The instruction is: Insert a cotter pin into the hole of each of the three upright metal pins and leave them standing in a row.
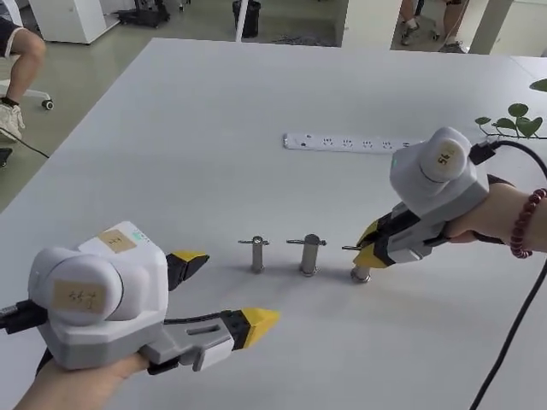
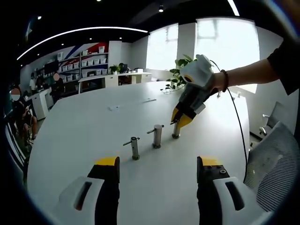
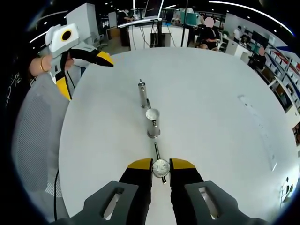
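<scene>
Three upright metal pins stand in a row on the white table. The left pin and the middle pin each carry a cotter pin crosswise near the top. My right gripper is shut on the right pin, and a cotter pin pokes out to its left. In the right gripper view the round pin top sits between the yellow-tipped fingers, with the cotter pin running through it. My left gripper hovers open, near and left of the row, holding nothing.
A white power strip lies beyond the pins. Plant leaves reach in at the right edge. A black cable hangs from the right gripper. People and chairs stand past the table's far and left edges.
</scene>
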A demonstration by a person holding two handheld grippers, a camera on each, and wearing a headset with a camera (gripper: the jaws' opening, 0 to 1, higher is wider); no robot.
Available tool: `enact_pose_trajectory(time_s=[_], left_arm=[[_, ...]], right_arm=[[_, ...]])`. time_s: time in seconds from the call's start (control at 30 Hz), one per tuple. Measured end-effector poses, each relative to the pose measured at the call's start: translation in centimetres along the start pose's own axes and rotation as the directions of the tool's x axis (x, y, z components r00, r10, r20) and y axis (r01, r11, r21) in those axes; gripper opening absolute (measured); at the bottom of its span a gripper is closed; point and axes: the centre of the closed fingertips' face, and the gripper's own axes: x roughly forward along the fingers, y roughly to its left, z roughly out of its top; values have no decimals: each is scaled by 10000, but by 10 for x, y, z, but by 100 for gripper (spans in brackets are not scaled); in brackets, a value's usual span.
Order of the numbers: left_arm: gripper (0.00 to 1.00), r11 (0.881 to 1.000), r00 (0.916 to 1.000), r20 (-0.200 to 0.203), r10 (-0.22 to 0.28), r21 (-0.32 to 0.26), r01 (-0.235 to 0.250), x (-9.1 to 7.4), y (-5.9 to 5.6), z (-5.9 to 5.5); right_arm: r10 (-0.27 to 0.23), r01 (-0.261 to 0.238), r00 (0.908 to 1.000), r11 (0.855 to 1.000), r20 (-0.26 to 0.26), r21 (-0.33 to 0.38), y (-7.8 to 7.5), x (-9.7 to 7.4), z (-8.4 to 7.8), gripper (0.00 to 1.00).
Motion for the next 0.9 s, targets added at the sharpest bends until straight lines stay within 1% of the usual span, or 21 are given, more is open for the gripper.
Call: enact_pose_trajectory(time_s=[0.2, 0.3, 0.4, 0.6, 0.67, 0.73, 0.9], left_arm=[[71, 10000, 9999, 137, 4, 44, -5, 0, 0, 3], [71, 10000, 10000, 53, 14, -26, -14, 0, 1, 0], [73, 10000, 10000, 3, 59, -4, -59, 0, 2, -2], [73, 9999, 9999, 18, 124, -85, -124, -1, 4, -2], [72, 9997, 9999, 10, 128, -210, -128, -1, 4, -3], [72, 9994, 9999, 3, 143, -317, -143, -2, 6, -4], [72, 9993, 9999, -16, 170, -344, -170, -3, 4, -5]], right_arm=[[-20, 20, 10000, 10000, -2, 29, -5, 1, -2, 8], [5, -6, 10000, 9999, 58, 150, -6, 1, -1, 8], [19, -20, 10000, 9999, 64, 113, -6, 1, -2, 9], [221, -223, 9996, 9997, 154, 124, -8, 2, -1, 9], [347, -346, 9994, 9993, 89, -136, -7, 2, -1, 9], [433, -432, 9990, 9990, 71, -137, -7, 2, -1, 9], [579, -575, 9981, 9982, 202, -160, -8, 3, -1, 9]])
